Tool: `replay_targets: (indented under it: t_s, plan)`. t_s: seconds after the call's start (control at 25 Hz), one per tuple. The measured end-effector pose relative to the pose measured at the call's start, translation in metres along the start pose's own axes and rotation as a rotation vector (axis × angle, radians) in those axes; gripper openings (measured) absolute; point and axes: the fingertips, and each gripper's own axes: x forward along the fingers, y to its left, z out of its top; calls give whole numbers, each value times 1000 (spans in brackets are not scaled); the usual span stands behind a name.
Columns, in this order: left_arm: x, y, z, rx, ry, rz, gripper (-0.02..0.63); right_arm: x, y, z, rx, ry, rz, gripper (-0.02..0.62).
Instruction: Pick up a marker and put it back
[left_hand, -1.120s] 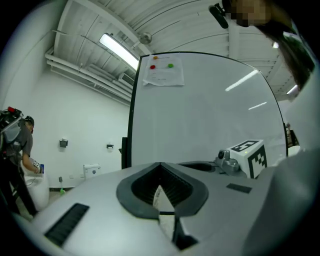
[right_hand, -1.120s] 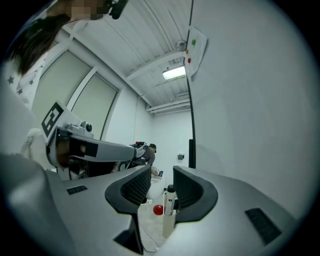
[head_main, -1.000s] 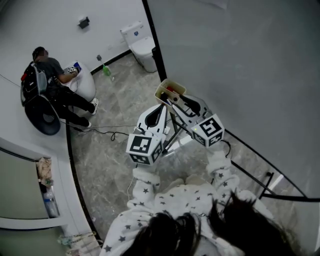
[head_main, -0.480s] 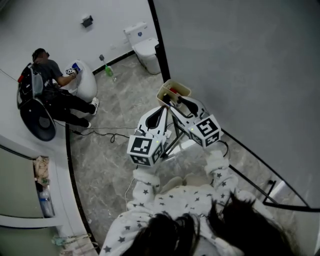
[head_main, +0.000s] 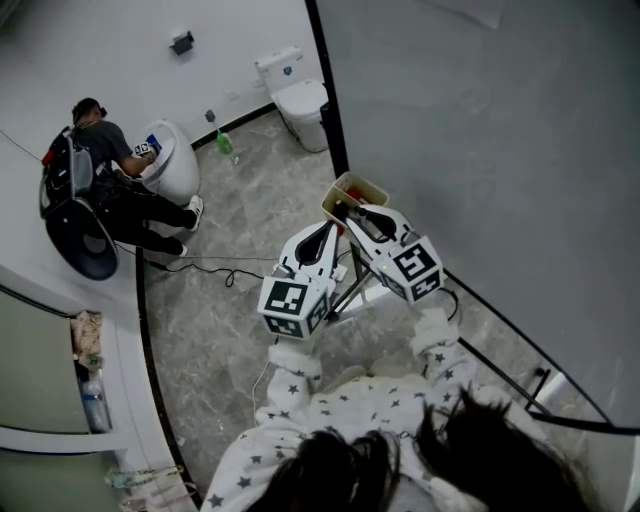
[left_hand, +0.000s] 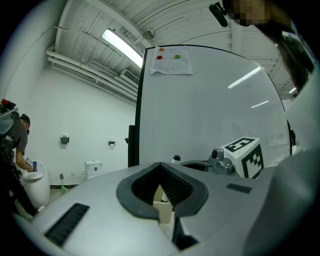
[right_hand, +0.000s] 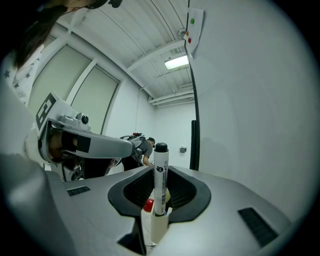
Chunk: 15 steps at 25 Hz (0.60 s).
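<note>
1. The right gripper (head_main: 346, 209) points level at a beige pen holder (right_hand: 154, 226) that stands just beside the black-framed edge of a large whiteboard (head_main: 480, 150).
2. Its jaws have just been closing. They now stand partly shut, with a pad against each side of the marker (right_hand: 160, 180).
3. The marker is white with a black cap. It stands upright between those jaws, cap uppermost, and its lower end is inside the holder's rim.
4. A red-capped marker (right_hand: 149, 205) leans in the same holder, just to the left of the gripped one and lower down.
5. The left gripper (head_main: 325, 227) also points level and meets the holder at its near left corner, as the head view shows it.
6. In the left gripper view its jaws are drawn in narrowly, with that beige corner between them. The pads appear to lie on it.
7. A white marker end shows inside the holder behind that corner.
8. The two grippers stand close together and converge on the holder from the person's side.
9. Across the marbled floor (head_main: 210, 330), well apart from the holder, another person (head_main: 110, 165) crouches by the wall. A toilet (head_main: 300, 95) stands in the corner next to the board's edge.
</note>
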Motion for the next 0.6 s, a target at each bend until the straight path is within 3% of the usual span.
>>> replay_targets:
  t_s: [0.6]
  plan:
    - [-21, -31, 84, -32, -19, -64, 2, -56, 8, 140, -3, -106, 21, 81]
